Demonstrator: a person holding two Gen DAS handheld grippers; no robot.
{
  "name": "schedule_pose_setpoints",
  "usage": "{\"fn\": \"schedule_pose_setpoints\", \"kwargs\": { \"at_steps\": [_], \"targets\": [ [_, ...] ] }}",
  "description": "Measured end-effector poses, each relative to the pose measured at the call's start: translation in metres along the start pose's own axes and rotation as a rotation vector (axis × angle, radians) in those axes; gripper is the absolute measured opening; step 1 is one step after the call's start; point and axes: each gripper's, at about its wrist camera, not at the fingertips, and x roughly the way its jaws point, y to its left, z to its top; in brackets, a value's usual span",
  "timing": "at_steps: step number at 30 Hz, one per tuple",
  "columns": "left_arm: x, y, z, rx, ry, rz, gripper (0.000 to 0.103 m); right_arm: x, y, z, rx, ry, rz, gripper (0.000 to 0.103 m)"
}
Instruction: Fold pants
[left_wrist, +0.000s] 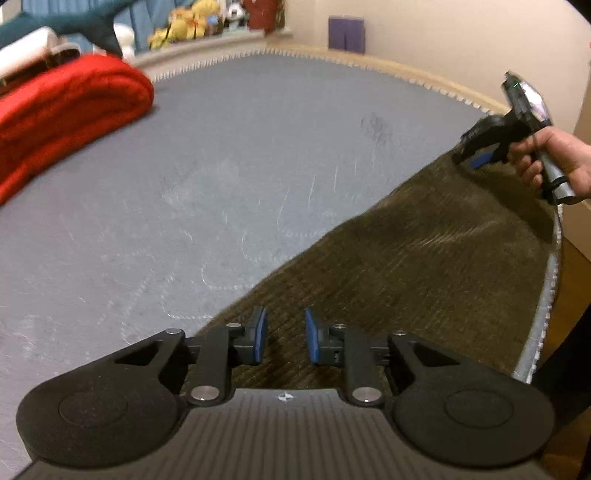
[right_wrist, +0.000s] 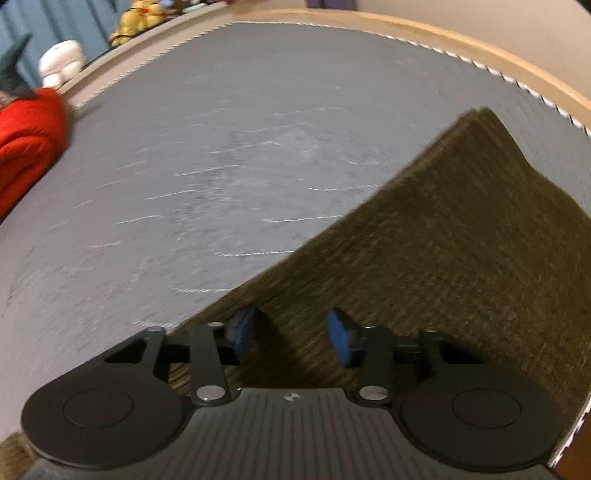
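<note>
Olive-brown corduroy pants (left_wrist: 424, 258) lie flat along the right side of a grey mat (left_wrist: 221, 166), reaching its right edge. My left gripper (left_wrist: 284, 336) hovers over the near end of the pants, its blue pads apart with only cloth showing below the gap. In the left wrist view a hand (left_wrist: 561, 158) holds my right gripper (left_wrist: 469, 157) at the far corner of the pants. In the right wrist view the right gripper (right_wrist: 290, 334) stands open over the pants (right_wrist: 461, 240), near their left edge, with nothing pinched between its pads.
A folded red blanket (left_wrist: 66, 110) lies at the far left of the mat, also seen as the red blanket (right_wrist: 26, 129). Plush toys (left_wrist: 192, 22) line a ledge behind. A wooden rim (left_wrist: 406, 68) borders the mat's far edge.
</note>
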Motion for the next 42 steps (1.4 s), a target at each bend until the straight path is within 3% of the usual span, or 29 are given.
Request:
{"fn": "schedule_pose_setpoints", "kwargs": {
  "at_steps": [2, 5, 18, 21, 27, 30, 32, 36, 38, 40, 42],
  "targets": [
    [0.023, 0.002, 0.002, -0.002, 0.053, 0.042, 0.023, 0.009, 0.001, 0.005, 0.000, -0.022, 0.005, 0.041],
    [0.060, 0.011, -0.005, 0.018, 0.160, 0.176, 0.016, 0.018, 0.001, 0.011, -0.003, -0.063, 0.020, 0.041],
    [0.060, 0.013, 0.007, -0.076, 0.174, 0.201, 0.017, 0.019, -0.022, 0.027, 0.038, -0.062, 0.080, 0.038],
    [0.046, 0.006, 0.011, -0.048, 0.126, 0.163, 0.018, 0.010, -0.026, 0.027, 0.018, -0.074, 0.121, 0.039],
    [0.029, -0.023, 0.024, 0.017, -0.027, -0.040, 0.018, -0.038, -0.037, 0.025, -0.113, -0.220, 0.174, 0.041],
    [0.043, -0.037, 0.027, 0.060, -0.021, -0.087, 0.018, -0.054, -0.061, 0.025, -0.112, -0.255, 0.151, 0.042],
    [0.067, -0.038, 0.026, 0.058, 0.065, -0.019, 0.009, -0.060, -0.083, 0.027, -0.070, -0.259, 0.131, 0.042],
    [0.076, -0.046, 0.035, 0.055, 0.084, 0.030, 0.008, -0.071, -0.141, 0.029, 0.068, -0.273, 0.058, 0.044],
    [0.068, -0.052, 0.035, 0.050, 0.068, 0.035, 0.016, -0.076, -0.172, 0.028, 0.153, -0.283, 0.025, 0.045],
    [0.056, -0.060, 0.036, 0.072, 0.030, 0.041, 0.032, -0.079, -0.204, 0.026, 0.234, -0.295, -0.014, 0.046],
    [0.046, -0.063, 0.035, 0.082, 0.002, 0.042, 0.037, -0.078, -0.233, 0.024, 0.310, -0.299, -0.033, 0.047]
  ]
}}
